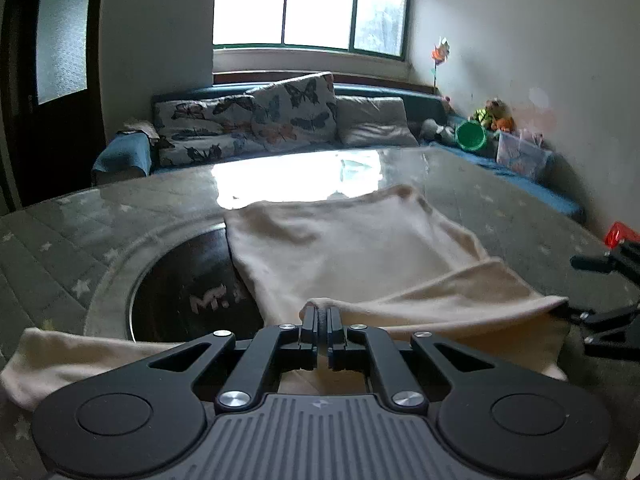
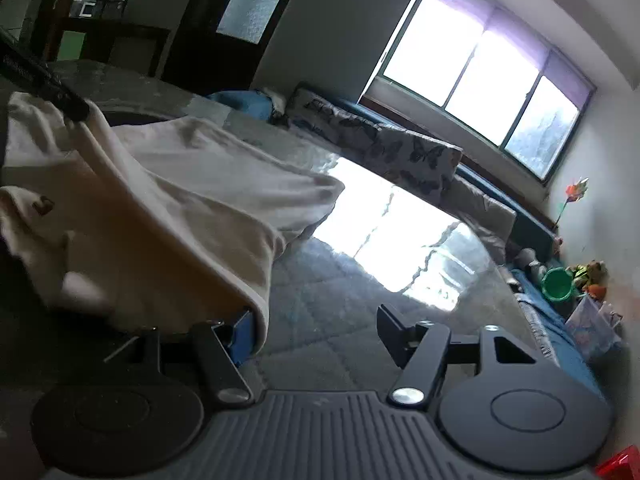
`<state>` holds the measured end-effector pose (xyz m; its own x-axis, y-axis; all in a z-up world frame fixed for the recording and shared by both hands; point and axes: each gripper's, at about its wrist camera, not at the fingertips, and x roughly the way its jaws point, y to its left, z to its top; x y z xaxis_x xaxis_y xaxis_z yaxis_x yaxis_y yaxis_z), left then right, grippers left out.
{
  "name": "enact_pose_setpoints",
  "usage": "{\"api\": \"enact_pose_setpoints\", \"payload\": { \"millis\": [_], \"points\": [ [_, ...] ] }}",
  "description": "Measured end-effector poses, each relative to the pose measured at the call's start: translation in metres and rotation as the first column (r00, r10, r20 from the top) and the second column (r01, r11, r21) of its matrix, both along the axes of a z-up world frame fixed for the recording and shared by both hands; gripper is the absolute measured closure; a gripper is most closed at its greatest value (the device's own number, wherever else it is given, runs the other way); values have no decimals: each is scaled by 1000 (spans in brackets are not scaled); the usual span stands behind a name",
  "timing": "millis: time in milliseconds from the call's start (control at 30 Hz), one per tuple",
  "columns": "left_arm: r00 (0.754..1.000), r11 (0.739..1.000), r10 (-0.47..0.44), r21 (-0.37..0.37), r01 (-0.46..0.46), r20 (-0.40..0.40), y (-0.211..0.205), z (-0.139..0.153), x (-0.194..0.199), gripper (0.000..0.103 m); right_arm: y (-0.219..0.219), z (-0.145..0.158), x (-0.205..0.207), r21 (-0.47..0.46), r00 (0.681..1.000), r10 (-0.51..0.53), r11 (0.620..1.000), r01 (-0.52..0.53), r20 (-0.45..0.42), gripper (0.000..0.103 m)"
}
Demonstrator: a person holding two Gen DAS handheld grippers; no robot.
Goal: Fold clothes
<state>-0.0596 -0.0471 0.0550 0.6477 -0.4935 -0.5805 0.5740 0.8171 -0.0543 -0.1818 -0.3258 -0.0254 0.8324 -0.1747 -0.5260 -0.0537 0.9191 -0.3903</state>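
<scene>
A cream garment (image 1: 352,256) lies partly folded on a grey star-patterned table (image 1: 60,240). My left gripper (image 1: 322,316) is shut on a cream fold of it at the near edge and holds that edge lifted. The garment also shows in the right wrist view (image 2: 160,200), draped over the left finger (image 2: 240,332). My right gripper (image 2: 316,328) is open, its jaws wide apart, with the right finger (image 2: 394,332) clear of the cloth. The right gripper (image 1: 600,312) shows at the right edge of the left wrist view, beside the fold's far corner.
A dark round inset (image 1: 192,296) sits in the table under the garment's left side. A sofa with butterfly cushions (image 1: 256,120) runs behind the table. A green bucket (image 1: 471,136), toys and a plastic box (image 1: 520,156) stand at the right wall. A red object (image 1: 620,234) lies at the right.
</scene>
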Motion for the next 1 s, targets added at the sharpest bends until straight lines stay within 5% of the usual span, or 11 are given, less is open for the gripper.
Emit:
{"api": "enact_pose_setpoints", "payload": {
  "millis": [233,367,433,533,633,1000],
  "points": [
    [1000,998,-27,59,28,-9,-11,-16,-3,98,-17,31,-8,173,990,133,977,-122,-50,49],
    [1000,998,-23,52,23,-13,-10,-17,-2,98,-26,47,19,259,990,136,958,-122,-37,49],
    [1000,998,-17,56,18,-16,-10,-18,-1,98,-29,50,39,291,990,137,949,-123,-31,58],
    [1000,998,-13,64,15,-19,-10,-19,-2,98,-21,38,61,292,980,192,941,-169,-53,81],
    [1000,997,-12,71,13,-27,-8,-21,-3,98,-10,30,73,270,964,254,936,-225,-77,89],
    [999,998,-9,55,12,-43,1,-20,-2,93,-13,29,77,208,972,219,958,-198,-82,95]
  ]
}}
